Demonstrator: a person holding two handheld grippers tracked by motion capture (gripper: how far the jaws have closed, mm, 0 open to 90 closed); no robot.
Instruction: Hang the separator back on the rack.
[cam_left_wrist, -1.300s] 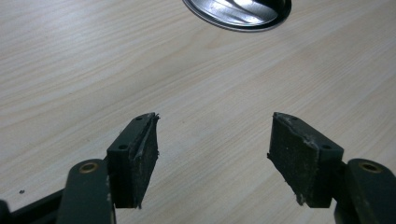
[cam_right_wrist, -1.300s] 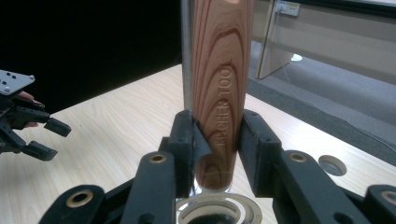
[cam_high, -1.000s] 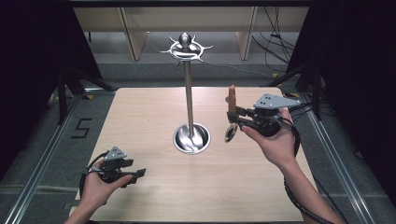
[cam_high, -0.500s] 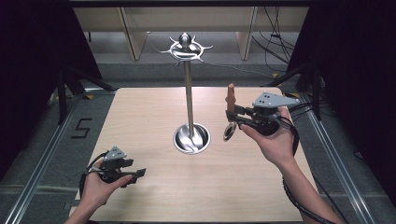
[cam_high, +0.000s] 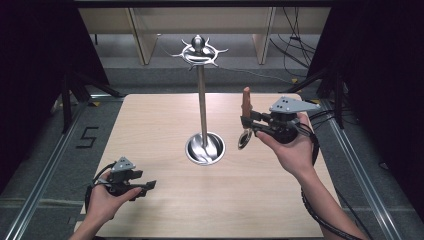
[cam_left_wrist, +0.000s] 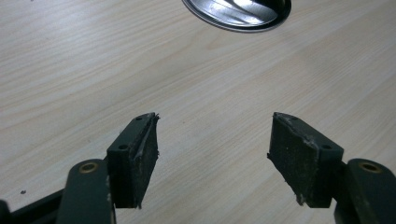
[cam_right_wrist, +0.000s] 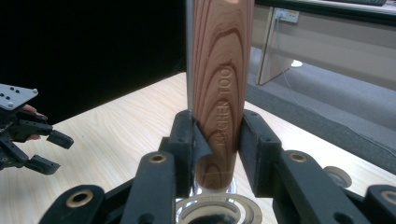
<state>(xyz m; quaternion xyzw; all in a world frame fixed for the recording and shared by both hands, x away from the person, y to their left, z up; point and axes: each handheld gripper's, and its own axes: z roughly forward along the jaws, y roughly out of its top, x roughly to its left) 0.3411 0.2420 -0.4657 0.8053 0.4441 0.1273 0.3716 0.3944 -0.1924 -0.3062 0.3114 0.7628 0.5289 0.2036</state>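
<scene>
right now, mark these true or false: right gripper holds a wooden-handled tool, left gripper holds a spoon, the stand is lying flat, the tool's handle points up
1. The right gripper is shut on the wooden-handled tool. True.
2. The left gripper holds a spoon. False: its fingers are open over the bare wooden table.
3. The metal stand is lying flat. False: it stands upright on its round base.
4. The tool's handle points up. True, with its metal end hanging below the gripper.
</scene>
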